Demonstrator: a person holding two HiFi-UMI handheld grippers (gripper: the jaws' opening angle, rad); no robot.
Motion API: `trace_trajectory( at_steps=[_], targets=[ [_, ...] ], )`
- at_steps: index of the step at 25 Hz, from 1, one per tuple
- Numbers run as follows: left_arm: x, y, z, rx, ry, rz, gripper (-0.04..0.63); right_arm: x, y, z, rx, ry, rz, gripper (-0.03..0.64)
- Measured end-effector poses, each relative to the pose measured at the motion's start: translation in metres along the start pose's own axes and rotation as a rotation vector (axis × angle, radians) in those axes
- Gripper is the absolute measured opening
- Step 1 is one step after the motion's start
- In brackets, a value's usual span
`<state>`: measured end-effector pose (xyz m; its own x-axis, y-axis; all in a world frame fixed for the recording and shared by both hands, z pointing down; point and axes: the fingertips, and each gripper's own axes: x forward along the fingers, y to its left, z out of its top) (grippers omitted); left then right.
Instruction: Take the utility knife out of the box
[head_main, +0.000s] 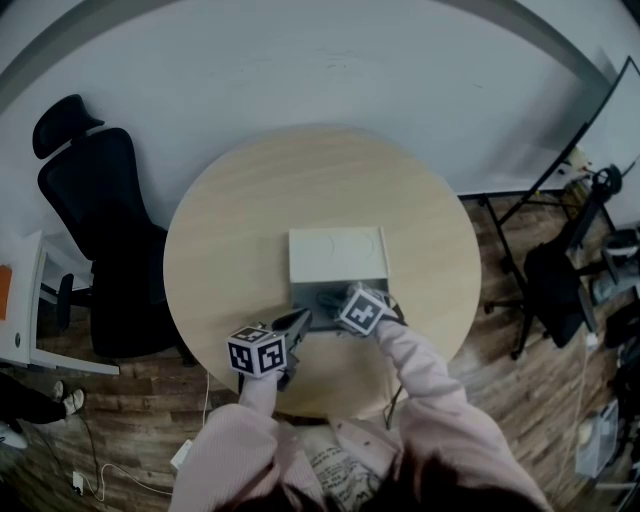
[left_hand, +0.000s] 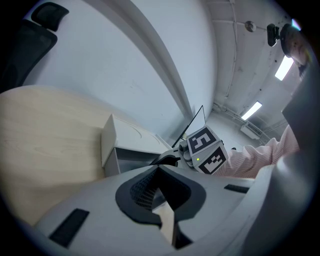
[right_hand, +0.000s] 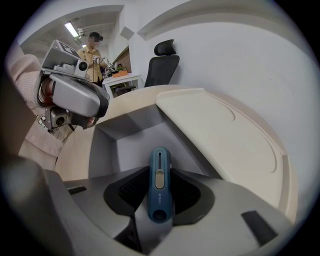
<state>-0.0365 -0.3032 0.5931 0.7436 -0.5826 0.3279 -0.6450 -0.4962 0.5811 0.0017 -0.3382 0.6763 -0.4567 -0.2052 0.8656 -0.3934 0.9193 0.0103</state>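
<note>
A pale box (head_main: 335, 258) lies in the middle of the round wooden table (head_main: 225, 225), its lid slid back so the grey near compartment (right_hand: 135, 145) is uncovered. The blue utility knife (right_hand: 159, 182) sits lengthwise between the pads of my right gripper (right_hand: 159, 176), which is shut on it over that compartment. In the head view my right gripper (head_main: 338, 303) dips steeply into the box's near end. My left gripper (head_main: 298, 322) rests at the box's near left corner, shut with nothing in it. The left gripper view shows its jaws (left_hand: 159, 172) together, the box (left_hand: 114, 145) just ahead.
A black office chair (head_main: 95, 210) stands left of the table, and a white desk (head_main: 20, 300) lies further left. Another dark chair and stands (head_main: 565, 270) crowd the right side. A person (right_hand: 92, 52) stands far off in the right gripper view.
</note>
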Motion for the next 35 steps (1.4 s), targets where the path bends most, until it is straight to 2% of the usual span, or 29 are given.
trace_trajectory(
  at_steps=[9,19,27,31,35],
  targets=[
    [-0.001,0.000,0.000,-0.005,-0.004,0.000,0.000,0.000,0.002,-0.002,-0.009,0.002,-0.002,0.138],
    [-0.004,-0.004,0.000,0.004,-0.003,-0.008,0.001,-0.013,0.004,0.006,-0.001,-0.064,-0.017,0.138],
    [-0.006,-0.013,0.002,0.030,-0.010,-0.022,0.002,-0.035,0.008,0.016,0.068,-0.186,-0.024,0.138],
    [-0.010,-0.014,0.000,0.043,-0.010,-0.022,0.000,-0.039,0.003,0.016,0.119,-0.282,-0.049,0.138],
    [-0.010,-0.018,0.000,0.052,-0.008,-0.027,0.001,-0.051,0.007,0.018,0.164,-0.344,-0.035,0.138]
  ],
)
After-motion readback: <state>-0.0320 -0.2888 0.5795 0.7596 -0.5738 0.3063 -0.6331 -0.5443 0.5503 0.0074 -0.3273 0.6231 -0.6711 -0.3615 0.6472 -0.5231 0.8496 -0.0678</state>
